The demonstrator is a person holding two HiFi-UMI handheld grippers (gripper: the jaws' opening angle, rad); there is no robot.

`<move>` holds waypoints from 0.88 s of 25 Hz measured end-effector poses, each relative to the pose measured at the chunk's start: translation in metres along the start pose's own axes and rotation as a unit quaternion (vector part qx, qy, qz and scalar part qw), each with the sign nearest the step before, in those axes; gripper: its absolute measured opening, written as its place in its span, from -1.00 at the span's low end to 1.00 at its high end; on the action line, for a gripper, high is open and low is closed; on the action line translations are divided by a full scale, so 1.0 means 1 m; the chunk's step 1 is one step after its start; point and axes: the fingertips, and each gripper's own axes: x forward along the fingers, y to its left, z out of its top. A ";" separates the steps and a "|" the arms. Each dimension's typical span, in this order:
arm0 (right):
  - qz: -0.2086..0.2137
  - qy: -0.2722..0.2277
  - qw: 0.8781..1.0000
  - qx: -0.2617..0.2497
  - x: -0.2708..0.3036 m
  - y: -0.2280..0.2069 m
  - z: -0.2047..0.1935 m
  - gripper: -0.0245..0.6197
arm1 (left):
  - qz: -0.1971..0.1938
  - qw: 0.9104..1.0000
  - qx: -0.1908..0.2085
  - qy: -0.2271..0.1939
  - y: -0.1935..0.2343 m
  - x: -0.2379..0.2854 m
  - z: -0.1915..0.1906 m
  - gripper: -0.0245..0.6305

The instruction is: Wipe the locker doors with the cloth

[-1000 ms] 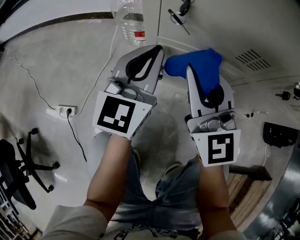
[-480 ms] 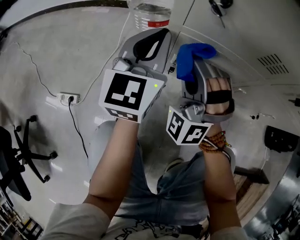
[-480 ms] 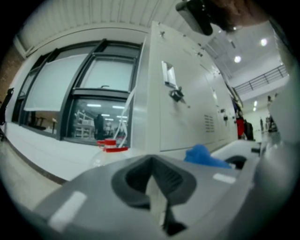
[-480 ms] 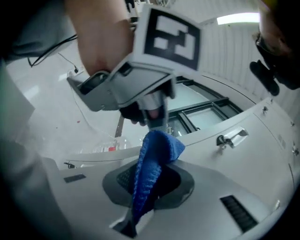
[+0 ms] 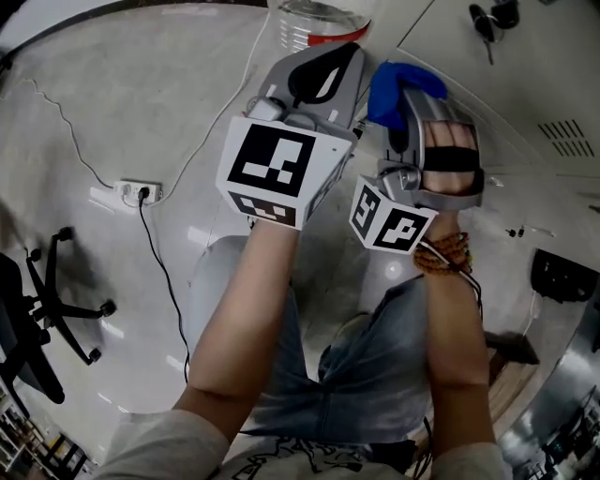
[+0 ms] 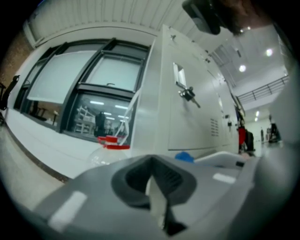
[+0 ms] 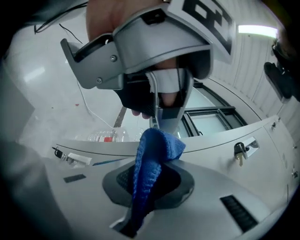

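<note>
My right gripper (image 5: 401,101) is rolled on its side and shut on a blue cloth (image 5: 394,79), which bunches out past the jaw tips. In the right gripper view the cloth (image 7: 151,161) hangs folded between the jaws, in front of pale grey locker doors (image 7: 234,178). My left gripper (image 5: 326,58) sits just left of the cloth, shut with nothing in it; its fingertips (image 6: 154,199) meet. The left gripper view shows a locker door (image 6: 192,117) with a key (image 6: 187,93) in its lock, and the cloth (image 6: 184,157) low down.
A clear water bottle with a red label (image 5: 314,21) stands beyond the left gripper. A power strip (image 5: 136,194) with cables lies on the floor at left. A black office chair (image 5: 42,323) stands far left. Keys (image 5: 487,17) hang in a locker.
Both grippers have risen toward the lockers. The right gripper has rolled onto its side, still holding the cloth, and now sits close beside the left gripper.
</note>
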 end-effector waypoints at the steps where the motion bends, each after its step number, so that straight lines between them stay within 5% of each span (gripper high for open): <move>1: 0.004 -0.003 1.000 -0.004 0.000 0.005 0.000 -0.78 | -0.003 1.000 0.002 0.002 -0.001 0.002 -0.001 -0.92; 8: 0.048 -0.035 0.997 -0.058 0.000 0.060 -0.011 -0.78 | -0.018 0.999 0.012 0.029 -0.004 0.014 -0.022 -0.92; 13: 0.094 -0.022 0.994 -0.053 -0.003 0.114 -0.029 -0.78 | -0.022 1.000 0.005 0.010 -0.001 0.014 -0.025 -0.92; 22: 0.066 -0.009 0.998 0.017 -0.011 0.142 -0.041 -0.78 | -0.027 0.999 0.004 0.020 -0.004 0.011 -0.049 -0.92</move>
